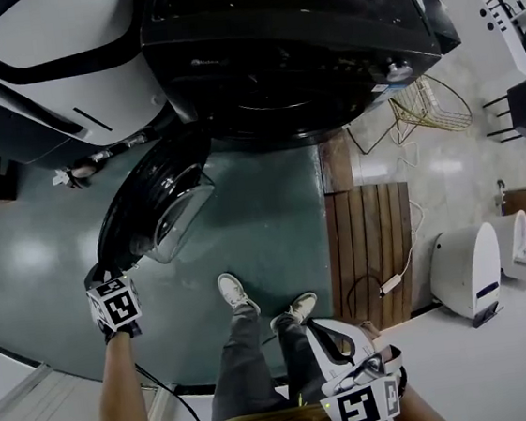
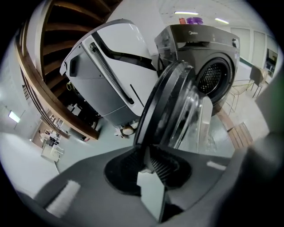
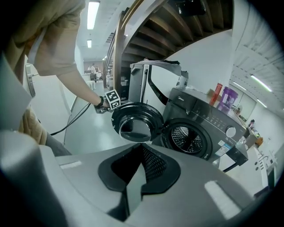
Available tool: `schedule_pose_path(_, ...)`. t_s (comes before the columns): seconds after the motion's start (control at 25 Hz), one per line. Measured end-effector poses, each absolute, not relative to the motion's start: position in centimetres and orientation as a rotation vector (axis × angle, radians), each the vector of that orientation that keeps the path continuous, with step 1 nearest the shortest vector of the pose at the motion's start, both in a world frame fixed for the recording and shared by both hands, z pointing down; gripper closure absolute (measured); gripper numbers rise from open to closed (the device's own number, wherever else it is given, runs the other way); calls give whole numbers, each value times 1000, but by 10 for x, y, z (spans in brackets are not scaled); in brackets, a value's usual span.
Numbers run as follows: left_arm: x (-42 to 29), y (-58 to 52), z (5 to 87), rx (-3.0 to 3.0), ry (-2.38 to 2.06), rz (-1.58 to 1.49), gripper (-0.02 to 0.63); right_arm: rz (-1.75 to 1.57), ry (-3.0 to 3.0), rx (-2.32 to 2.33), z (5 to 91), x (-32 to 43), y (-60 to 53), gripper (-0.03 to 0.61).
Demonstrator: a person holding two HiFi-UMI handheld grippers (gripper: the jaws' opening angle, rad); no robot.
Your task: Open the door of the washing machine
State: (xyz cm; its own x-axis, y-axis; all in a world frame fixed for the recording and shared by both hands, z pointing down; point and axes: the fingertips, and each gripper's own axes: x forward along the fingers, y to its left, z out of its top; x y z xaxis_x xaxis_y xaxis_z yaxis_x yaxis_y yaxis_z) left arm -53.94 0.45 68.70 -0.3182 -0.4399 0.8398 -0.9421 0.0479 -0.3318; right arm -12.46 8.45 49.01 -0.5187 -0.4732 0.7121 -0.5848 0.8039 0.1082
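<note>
Door [image 1: 164, 207] of washing machine [image 1: 292, 50] hangs swung wide open, glass bowl facing out, drum [image 3: 186, 137] fully exposed. Task looks basically done.

Left gripper [image 1: 98, 274] sits at the door's free outer rim, on the side away from the hinge. That spot gives the most leverage for swinging the door. In the left gripper view the door [image 2: 168, 106] rises straight up out of the jaws. Left gripper [image 2: 153, 166] has its jaws narrow, and the black rim runs down between the pads, so it looks pinched on the rim edge.

Right gripper [image 1: 316, 326] hangs back near the person's body, well apart from the door and pointed toward the machine from a distance. Probably parked, since one gripper is enough here. Its jaws [image 3: 140, 173] are drawn nearly together with nothing between them. The door [image 3: 137, 122] and drum lie far ahead of it.

Counts:
- 1 washing machine
- 1 door
- 2 grippers
- 1 white machine [image 1: 49, 69] beyond the left gripper
- 2 bottles [image 3: 228, 97] on the washer top
- 1 wooden board [image 1: 371, 249] on the floor
</note>
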Motion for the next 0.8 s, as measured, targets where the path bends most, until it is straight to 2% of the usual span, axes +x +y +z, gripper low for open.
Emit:
schedule_pose_path(0.16, -560, -23, 687, 1384, -1832, 1204, 523, 170, -2203, 800, 487, -144, 73, 574)
schedule_pose_path(0.4, -586, -64, 682, 1417, -1856, 1167, 523, 165, -2191, 837, 479, -170, 62, 574)
schedule_pose_path(0.8, -591, -98, 661, 1472, -1892, 1174, 523, 122, -2158, 915, 458, -157, 49, 574)
